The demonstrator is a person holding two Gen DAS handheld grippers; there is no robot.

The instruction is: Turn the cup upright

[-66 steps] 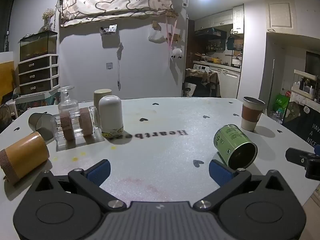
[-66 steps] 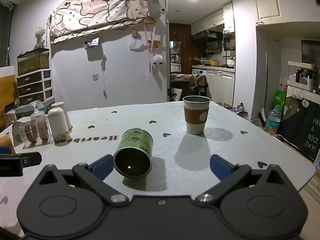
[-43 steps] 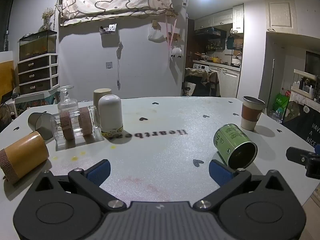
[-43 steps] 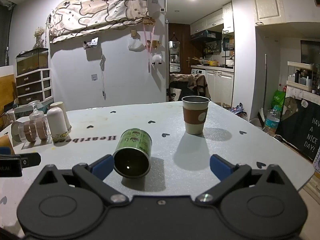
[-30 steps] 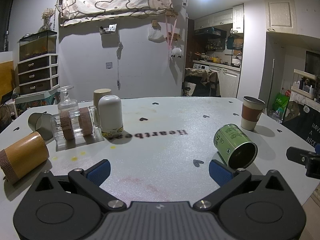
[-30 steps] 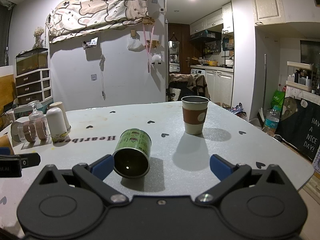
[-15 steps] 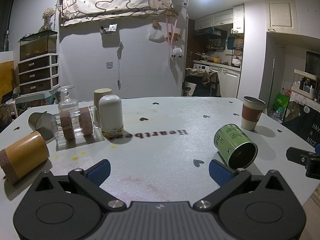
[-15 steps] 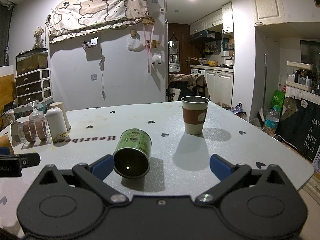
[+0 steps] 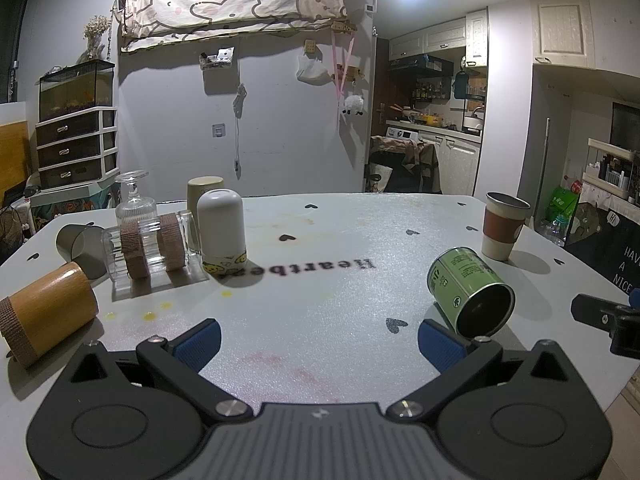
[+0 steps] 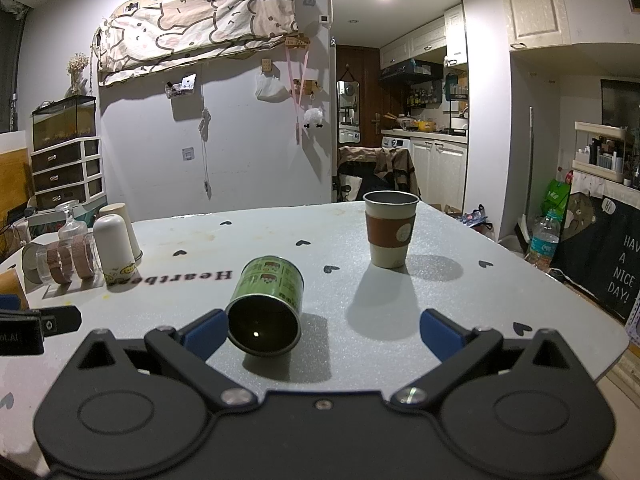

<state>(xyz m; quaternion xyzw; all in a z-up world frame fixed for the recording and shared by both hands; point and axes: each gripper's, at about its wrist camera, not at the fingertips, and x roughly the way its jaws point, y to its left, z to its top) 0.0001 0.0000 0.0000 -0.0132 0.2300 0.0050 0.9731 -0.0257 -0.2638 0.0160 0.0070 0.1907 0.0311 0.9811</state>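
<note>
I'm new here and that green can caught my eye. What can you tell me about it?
The green can is a short metal-looking cylinder with a printed green label. It lies on its side on the white table, its dark open mouth facing the right gripper, apparently empty. Nothing grips it; the gripper's fingers are spread wide.

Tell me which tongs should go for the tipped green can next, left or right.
Right. The green can lies on its side just ahead of the open right tongs, its mouth facing them. From the left tongs, also open, it sits off past the right finger.
</note>
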